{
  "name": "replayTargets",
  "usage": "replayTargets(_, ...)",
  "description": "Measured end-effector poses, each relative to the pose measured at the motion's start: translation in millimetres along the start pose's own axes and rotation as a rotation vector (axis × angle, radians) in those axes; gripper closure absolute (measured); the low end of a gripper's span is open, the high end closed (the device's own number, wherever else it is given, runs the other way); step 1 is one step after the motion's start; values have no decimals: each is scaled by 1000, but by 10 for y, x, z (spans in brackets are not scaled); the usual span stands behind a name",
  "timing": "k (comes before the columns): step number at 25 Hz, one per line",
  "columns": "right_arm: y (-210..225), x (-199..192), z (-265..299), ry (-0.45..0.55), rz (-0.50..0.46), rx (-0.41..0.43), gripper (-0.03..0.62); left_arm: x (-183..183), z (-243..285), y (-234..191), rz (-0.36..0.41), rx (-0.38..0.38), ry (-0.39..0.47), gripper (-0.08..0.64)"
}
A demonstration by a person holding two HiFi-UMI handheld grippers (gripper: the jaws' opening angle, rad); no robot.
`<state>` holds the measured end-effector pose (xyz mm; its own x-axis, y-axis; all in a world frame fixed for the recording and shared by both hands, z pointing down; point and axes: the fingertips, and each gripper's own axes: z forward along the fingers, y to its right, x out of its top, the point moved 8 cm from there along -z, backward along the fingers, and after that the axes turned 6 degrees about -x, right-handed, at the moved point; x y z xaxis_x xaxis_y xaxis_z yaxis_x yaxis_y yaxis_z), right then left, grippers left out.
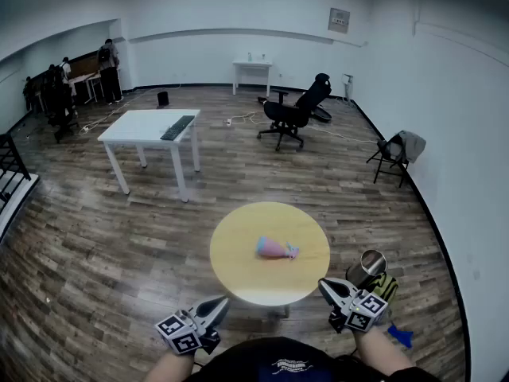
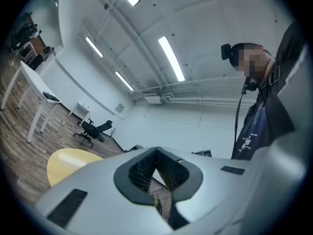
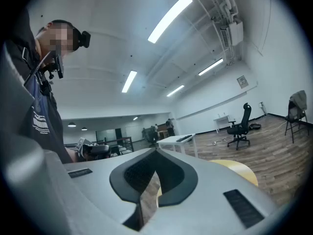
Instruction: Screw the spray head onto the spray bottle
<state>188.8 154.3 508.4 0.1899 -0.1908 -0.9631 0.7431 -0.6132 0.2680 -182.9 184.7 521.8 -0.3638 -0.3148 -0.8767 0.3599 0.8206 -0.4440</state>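
On the round yellow table point(image 1: 238, 281) a pink spray bottle point(image 1: 271, 248) lies on its side. A pale blue spray head point(image 1: 292, 251) is at its right end; whether the two are joined is too small to tell. My left gripper point(image 1: 222, 302) is held low at the table's near left edge, with its jaws shut and nothing between them. My right gripper point(image 1: 324, 284) is at the near right edge, also shut and empty. Both are well short of the bottle. The left gripper view shows its closed jaws point(image 2: 156, 154) and the right gripper view shows closed jaws point(image 3: 156, 153); the bottle is in neither.
A white desk point(image 1: 139, 127) with a keyboard stands beyond the table. A black office chair point(image 1: 294, 114) and a folding chair point(image 1: 395, 151) are at the right. A metal cup point(image 1: 369, 266) stands on the floor by my right gripper. People point(image 1: 62, 80) are at the far left.
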Motion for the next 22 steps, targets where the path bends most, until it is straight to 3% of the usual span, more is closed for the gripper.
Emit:
replayTargets(12, 465, 191, -139, 2, -12, 20, 575, -30, 471, 86, 21, 23, 18, 549)
replayTargets(22, 508, 138, 148, -30, -40, 29, 572, 55, 409, -176, 24, 37, 4, 549)
